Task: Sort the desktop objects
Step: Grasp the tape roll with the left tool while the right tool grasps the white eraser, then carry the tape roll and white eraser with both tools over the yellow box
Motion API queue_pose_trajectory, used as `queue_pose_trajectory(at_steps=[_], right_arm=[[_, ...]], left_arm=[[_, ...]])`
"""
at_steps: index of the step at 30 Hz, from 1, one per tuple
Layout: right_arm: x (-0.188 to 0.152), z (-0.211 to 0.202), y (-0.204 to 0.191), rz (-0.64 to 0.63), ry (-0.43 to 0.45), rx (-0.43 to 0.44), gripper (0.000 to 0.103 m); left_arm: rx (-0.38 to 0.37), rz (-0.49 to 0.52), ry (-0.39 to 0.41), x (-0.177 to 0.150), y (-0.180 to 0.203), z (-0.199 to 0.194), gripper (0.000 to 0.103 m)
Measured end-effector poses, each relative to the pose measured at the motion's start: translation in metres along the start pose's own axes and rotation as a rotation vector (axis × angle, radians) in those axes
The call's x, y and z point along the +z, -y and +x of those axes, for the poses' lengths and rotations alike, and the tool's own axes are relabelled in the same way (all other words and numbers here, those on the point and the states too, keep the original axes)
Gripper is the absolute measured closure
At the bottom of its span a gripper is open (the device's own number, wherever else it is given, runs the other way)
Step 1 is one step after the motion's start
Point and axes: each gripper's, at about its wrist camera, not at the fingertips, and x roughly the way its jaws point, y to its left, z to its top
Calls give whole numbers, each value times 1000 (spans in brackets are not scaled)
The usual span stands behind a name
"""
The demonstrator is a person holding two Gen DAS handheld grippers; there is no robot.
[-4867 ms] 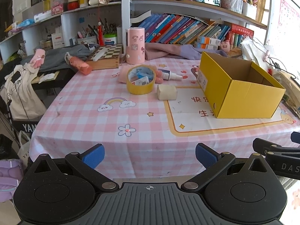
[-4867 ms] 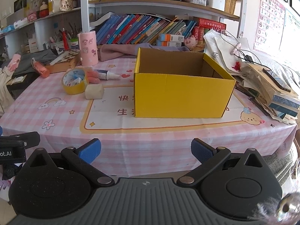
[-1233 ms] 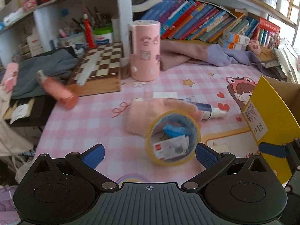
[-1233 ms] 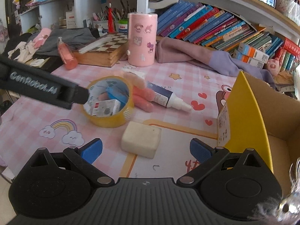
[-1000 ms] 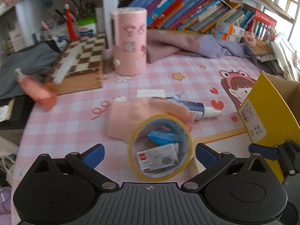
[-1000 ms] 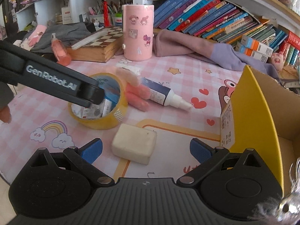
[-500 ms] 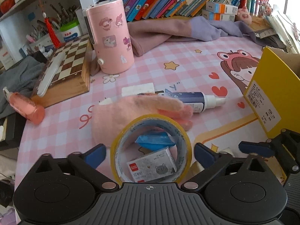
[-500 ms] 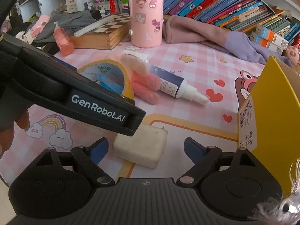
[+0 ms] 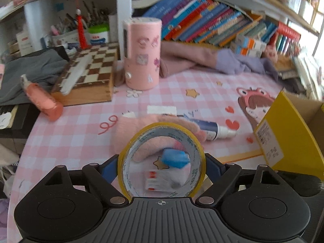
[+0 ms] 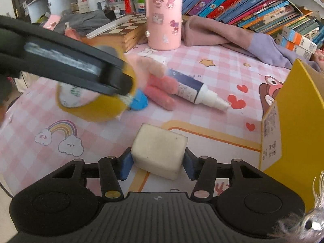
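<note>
Gripping two things at once, I have my left claw [image 9: 162, 167] clamped across the tape roll [image 9: 162, 160], its jaws having just closed in to the roll's width, and the roll looks tilted up off the cloth; my right claw [image 10: 158, 166] has just narrowed onto the pale block [image 10: 160, 150], both blue pads against its sides, the block low over the table [image 10: 30, 109] near the yellow box [image 10: 299, 117]; whether it has left the cloth I cannot tell. A blue bit [image 9: 175, 158] and a small packet [image 9: 160, 181], seen through the roll's hole, lie loose on the cloth. My worries: the roll is round and slick, so a shallow grip could let it pivot or roll out; my two claws sit near each other, so swinging either toward the box could knock the other; the block may twist if the pads sit off-centre.
</note>
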Motion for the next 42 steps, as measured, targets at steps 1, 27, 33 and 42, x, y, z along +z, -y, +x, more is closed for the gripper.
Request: queue_pose_trajectory(at_steps=[1, 27, 33, 42], right_arm=[[0, -3, 0, 1, 6, -5, 55], [-18, -125, -10, 109, 170, -32, 55], [-39, -145, -24, 144, 171, -53, 55], [-78, -174, -51, 183, 166, -98, 55]], left_arm=[[0, -9, 11, 0, -1, -5, 16], [-141, -110, 99, -54, -6, -121, 16], [-156, -94, 101, -74, -8, -143, 16], [-190, -56, 86, -110, -12, -172, 16]])
